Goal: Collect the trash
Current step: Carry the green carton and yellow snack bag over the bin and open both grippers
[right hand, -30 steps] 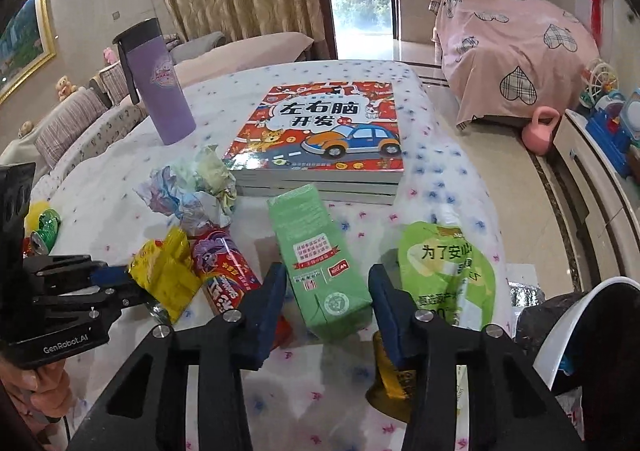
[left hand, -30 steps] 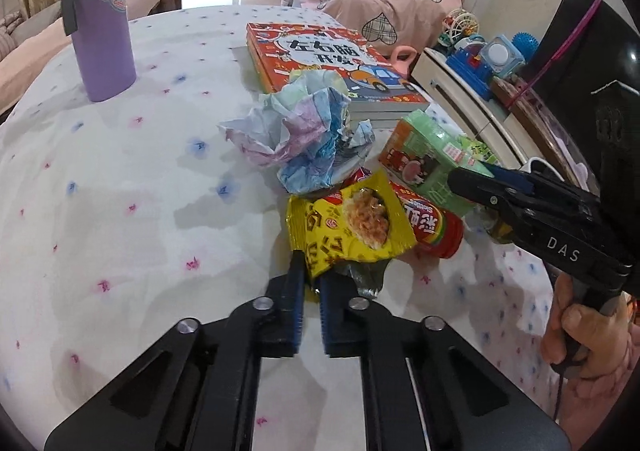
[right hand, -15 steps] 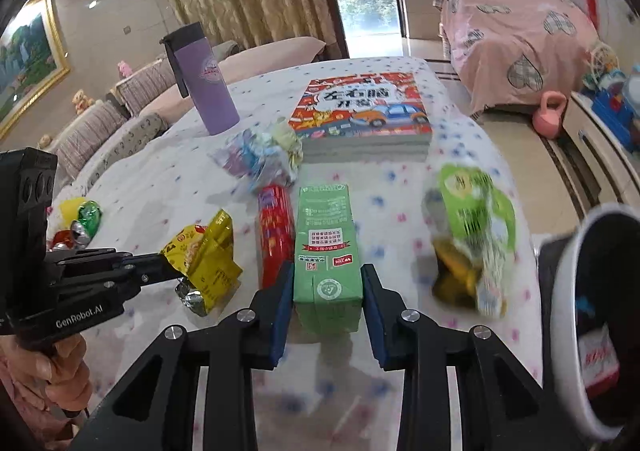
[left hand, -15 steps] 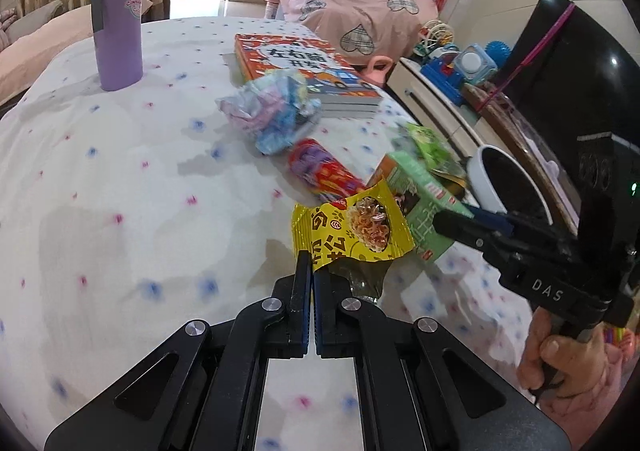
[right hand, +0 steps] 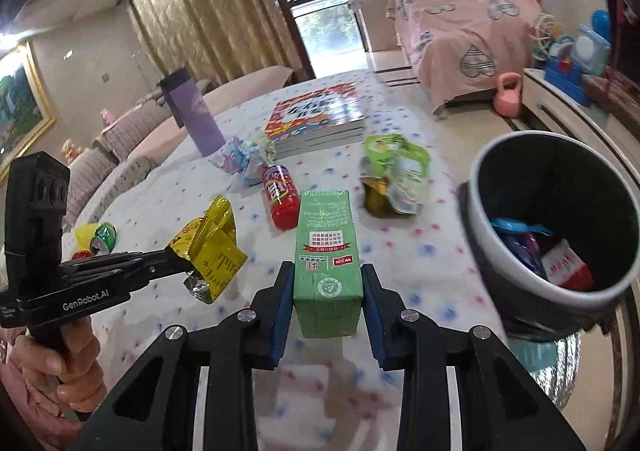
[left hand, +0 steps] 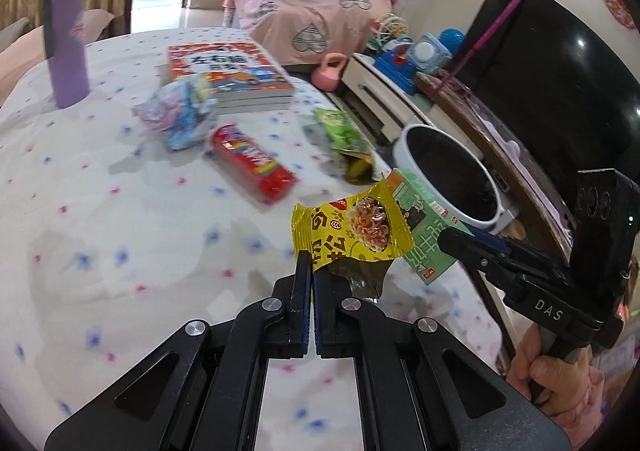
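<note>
My left gripper (left hand: pixel 312 271) is shut on a yellow snack wrapper (left hand: pixel 352 229) and holds it above the table; the wrapper also shows in the right wrist view (right hand: pixel 212 247). My right gripper (right hand: pixel 326 279) is shut on a green carton (right hand: pixel 326 251), lifted off the table; the carton shows behind the wrapper in the left wrist view (left hand: pixel 424 235). A white trash bin (right hand: pixel 516 263) with a dark liner stands past the table's right edge and holds some trash. On the table lie a red tube (left hand: pixel 252 163), a green pouch (right hand: pixel 394 171) and crumpled paper (left hand: pixel 180 115).
A purple bottle (left hand: pixel 66 39) and a stack of books (left hand: pixel 228 71) stand at the far side of the dotted tablecloth (left hand: pixel 120 219). A green can (right hand: pixel 102 241) lies at the left edge. A TV cabinet with toys (left hand: pixel 404 63) lines the right.
Both grippers have lifted their loads and swung right toward the bin. The right gripper closed on the green carton and picked it up off the table.
</note>
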Demonstrator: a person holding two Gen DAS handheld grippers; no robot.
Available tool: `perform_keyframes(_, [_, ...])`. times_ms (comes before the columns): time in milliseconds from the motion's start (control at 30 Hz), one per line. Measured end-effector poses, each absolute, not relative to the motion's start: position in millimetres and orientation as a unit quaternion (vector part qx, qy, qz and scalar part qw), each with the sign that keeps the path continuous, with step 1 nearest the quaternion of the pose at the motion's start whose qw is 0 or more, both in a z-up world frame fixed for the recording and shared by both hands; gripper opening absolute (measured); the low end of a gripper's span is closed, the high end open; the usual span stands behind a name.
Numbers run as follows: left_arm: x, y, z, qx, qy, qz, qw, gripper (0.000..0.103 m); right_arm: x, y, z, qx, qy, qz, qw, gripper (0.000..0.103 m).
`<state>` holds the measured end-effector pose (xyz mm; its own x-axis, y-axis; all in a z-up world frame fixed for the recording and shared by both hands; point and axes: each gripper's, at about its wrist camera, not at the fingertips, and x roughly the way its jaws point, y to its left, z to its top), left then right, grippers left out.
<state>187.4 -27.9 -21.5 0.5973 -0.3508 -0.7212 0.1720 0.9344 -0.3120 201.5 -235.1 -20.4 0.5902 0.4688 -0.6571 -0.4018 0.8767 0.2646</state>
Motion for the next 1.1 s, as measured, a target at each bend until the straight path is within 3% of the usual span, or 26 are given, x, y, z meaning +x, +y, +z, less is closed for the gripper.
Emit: perform_keyframes(1100, [222,-141,-6,-0.041,0.426,-0.216,0.878,0.001,186,-365,-8,0.12,0.345,0.138,0.92,0.032])
